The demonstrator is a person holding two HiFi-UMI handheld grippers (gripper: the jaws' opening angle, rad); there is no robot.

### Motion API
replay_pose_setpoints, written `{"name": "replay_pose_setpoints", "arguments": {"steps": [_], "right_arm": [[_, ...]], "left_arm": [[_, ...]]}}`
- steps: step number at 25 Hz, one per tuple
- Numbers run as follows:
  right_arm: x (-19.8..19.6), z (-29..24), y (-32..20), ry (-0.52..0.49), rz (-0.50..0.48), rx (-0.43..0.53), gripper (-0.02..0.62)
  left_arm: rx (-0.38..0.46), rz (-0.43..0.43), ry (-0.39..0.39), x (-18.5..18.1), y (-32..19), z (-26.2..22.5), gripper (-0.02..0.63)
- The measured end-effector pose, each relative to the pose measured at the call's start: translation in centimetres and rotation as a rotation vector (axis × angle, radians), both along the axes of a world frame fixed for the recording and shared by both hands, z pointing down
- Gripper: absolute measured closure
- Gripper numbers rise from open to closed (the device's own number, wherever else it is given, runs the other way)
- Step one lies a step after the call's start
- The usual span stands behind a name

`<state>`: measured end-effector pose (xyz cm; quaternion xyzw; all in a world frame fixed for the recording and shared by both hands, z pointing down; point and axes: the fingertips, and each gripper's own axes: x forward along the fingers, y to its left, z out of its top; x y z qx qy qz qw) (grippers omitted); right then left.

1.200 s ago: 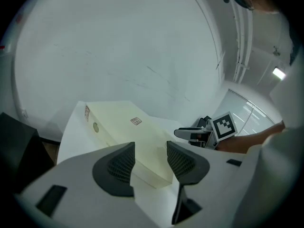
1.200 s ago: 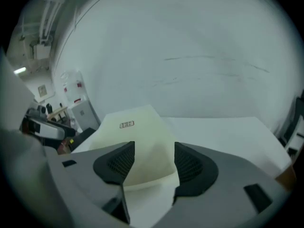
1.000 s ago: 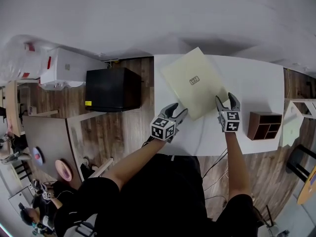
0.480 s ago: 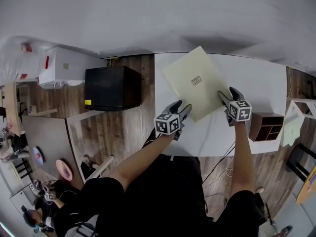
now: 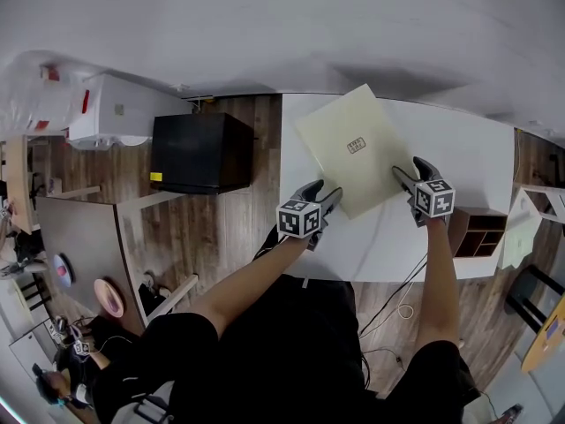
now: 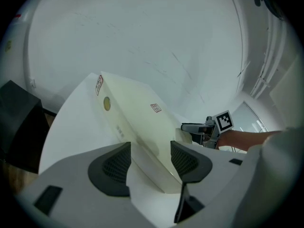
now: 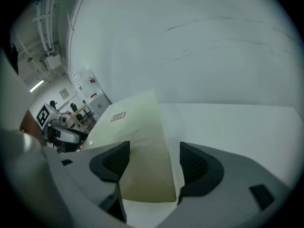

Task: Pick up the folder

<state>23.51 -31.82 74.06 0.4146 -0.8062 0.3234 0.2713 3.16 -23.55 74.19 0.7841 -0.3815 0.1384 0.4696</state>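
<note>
Approach step, pre-grasp. Pale yellow rectangular folder point(image 5: 353, 144) lies flat on the white surface point(image 5: 481, 144), turned diagonally, with its far corner reaching the surface's far edge and its near corner pointing toward the person. The left gripper point(image 5: 325, 194) sits at the folder's near-left edge and the right gripper point(image 5: 410, 170) at its near-right edge, one on each side of that near corner.

Both sets of fingers have just been opening. In the left gripper view the fingers point(image 6: 115, 165) stand moderately apart. The folder's edge runs between them, closer to the right-hand pad, and no pad presses on it. In the right gripper view the fingers point(image 7: 197, 165) are spread wide, with the folder's corner and side edge between them and a gap on each side. Neither gripper grips anything, and the folder is not lifted.

Next move, by my judgement: push each gripper a little further onto its edge, close both, then raise both hands together so the folder stays level. The thin edge could slip out if the pads catch only the rim.

A brown wooden compartment box point(image 5: 477, 228) stands near the right gripper, apart from the folder.
</note>
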Motion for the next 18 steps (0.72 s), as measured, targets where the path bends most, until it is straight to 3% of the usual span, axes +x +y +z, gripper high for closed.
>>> {"name": "replay_pose_setpoints", "arguments": {"steps": [4,8,13,18], "right_arm": [[-1.2,0.0,-0.3,-0.045,-0.108,-0.016,0.284],[-2.3,0.2,-0.1,-0.070,-0.181,-0.033,0.282],[-2.1,1.1,-0.1,-0.151,-0.150,-0.099,0.270],[-2.2,1.3,-0.1,-0.206,-0.147,-0.150,0.270]], "left_arm": [[0.005,0.019,0.003,0.5,-0.2,0.2,0.348],[0.027,0.077,-0.047,0.6,-0.1,0.6,0.344],[-0.067,0.044,0.001,0.1,0.6,2.0,0.320],[-0.077,0.083,0.050,0.6,0.4,2.3,0.316]]}}
